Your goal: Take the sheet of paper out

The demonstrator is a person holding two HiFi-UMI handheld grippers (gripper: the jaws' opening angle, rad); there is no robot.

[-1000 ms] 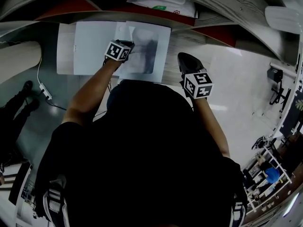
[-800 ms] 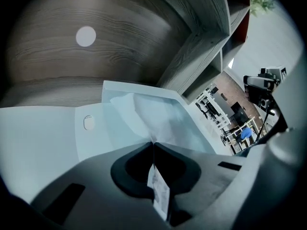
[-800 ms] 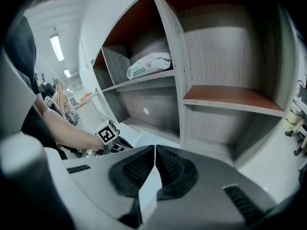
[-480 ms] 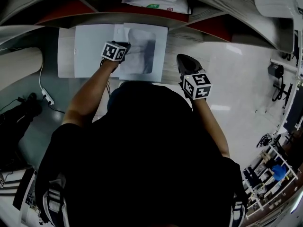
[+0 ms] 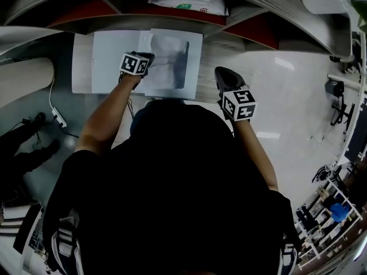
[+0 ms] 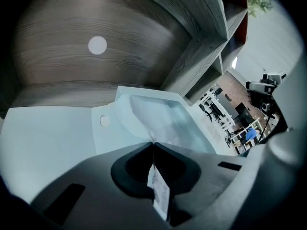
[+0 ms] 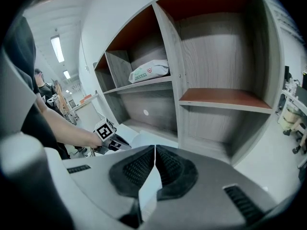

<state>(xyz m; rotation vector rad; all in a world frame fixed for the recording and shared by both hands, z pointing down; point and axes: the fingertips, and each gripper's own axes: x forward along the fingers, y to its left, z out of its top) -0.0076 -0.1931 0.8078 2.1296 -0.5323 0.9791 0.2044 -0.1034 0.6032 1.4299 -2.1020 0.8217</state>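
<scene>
**Sheet of paper [image 5: 172,62] pinched at its near edge**

My left gripper [image 6: 152,145] has its jaws pinched on the sheet's near edge, and a strip of paper shows between them. The sheet lies flat on the low shelf [image 5: 225,55], at the right end of a clear snap folder [image 5: 103,59]. Its long axis points away from me, toward the shelf's back. My right gripper [image 7: 155,150], jaws pressed together, hangs to the sheet's right, apart from it.

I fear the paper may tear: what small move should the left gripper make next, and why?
Probably pull the sheet of paper gently toward the person. The left gripper is shut on its near edge, while most of it seems to lie in the folder.
</scene>
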